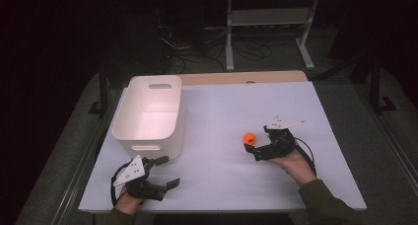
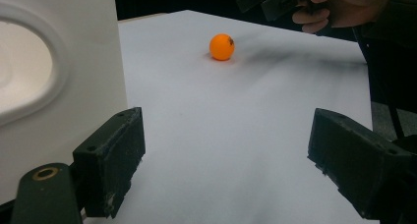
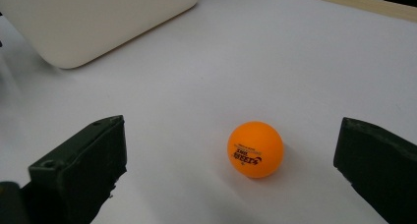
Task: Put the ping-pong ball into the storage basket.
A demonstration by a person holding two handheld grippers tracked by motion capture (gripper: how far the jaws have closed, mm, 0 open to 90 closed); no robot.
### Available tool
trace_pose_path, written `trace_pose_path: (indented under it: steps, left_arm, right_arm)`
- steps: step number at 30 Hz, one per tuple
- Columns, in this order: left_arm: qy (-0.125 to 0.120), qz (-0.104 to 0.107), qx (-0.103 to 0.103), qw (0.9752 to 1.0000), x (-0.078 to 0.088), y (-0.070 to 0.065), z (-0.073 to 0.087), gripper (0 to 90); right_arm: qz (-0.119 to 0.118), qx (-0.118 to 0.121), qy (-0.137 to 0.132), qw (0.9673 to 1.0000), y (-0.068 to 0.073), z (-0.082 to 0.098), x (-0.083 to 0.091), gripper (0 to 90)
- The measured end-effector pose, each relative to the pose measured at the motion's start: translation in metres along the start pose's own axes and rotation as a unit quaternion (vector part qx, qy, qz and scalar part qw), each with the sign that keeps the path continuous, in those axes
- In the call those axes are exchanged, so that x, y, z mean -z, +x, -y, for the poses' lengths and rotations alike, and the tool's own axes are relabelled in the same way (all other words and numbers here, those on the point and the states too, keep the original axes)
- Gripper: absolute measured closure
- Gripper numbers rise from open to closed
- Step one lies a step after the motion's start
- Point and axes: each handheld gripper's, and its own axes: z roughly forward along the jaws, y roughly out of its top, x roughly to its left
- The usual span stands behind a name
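At the lower left of the high view your left gripper (image 1: 165,173) rested with its jaws spread wide and empty, just below the white bin (image 1: 150,114). Right of centre, the orange ball (image 1: 250,137) sat on the white table (image 1: 217,161), well apart from the bin. Your right gripper (image 1: 261,145) had its jaws parted, the ball (image 3: 255,149) between them but untouched. You looked to be at the grasp; next came easing forward and closing squarely, since the ball could roll.
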Motion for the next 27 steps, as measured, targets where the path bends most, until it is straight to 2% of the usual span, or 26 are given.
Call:
trace_pose_path:
  steps: [27]
  left_arm:
    - [0.000,0.000,-0.001,1.0000,0.000,0.000,0.000,14.0]
  right_arm:
    - [0.000,0.002,-0.004,1.0000,-0.004,-0.013,-0.015,0.0]
